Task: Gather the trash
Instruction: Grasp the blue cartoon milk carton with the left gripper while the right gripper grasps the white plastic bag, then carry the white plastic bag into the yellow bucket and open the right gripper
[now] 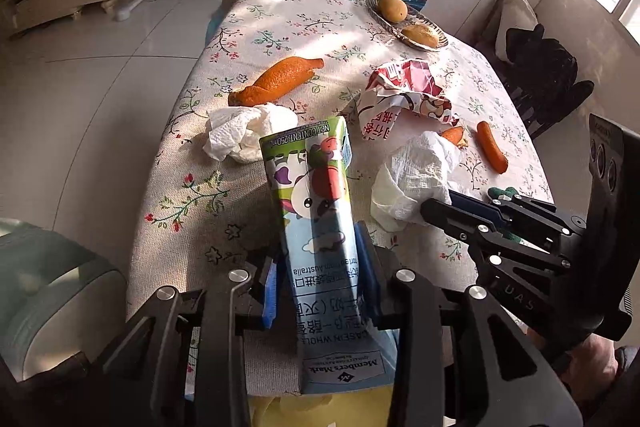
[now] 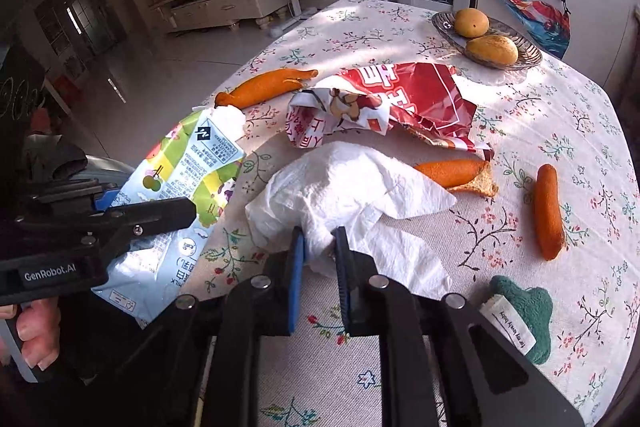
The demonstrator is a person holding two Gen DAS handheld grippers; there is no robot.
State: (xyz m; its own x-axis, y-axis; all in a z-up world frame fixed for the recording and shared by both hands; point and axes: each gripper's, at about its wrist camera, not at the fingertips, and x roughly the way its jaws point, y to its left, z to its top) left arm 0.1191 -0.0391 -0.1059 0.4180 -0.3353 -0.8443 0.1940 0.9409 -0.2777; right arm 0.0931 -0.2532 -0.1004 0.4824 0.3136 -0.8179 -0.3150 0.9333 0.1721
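My left gripper (image 1: 320,267) is shut on a crushed milk carton (image 1: 316,211) and holds it above the table's near edge; the carton also shows in the right wrist view (image 2: 188,179). My right gripper (image 2: 320,247) is shut on a crumpled white tissue (image 2: 348,195) that lies on the floral tablecloth (image 2: 520,131); the same tissue shows in the left wrist view (image 1: 416,175). A second tissue (image 1: 248,131), a red and white wrapper (image 2: 392,103), and orange peels (image 1: 276,83) (image 2: 548,211) (image 2: 456,173) lie on the table.
A glass dish (image 2: 520,55) with two yellow fruits stands at the far right. A green plush toy (image 2: 528,311) lies at the near right. A grey-green chair (image 1: 52,291) stands left of the table. A yellow bag (image 1: 320,411) shows below the carton.
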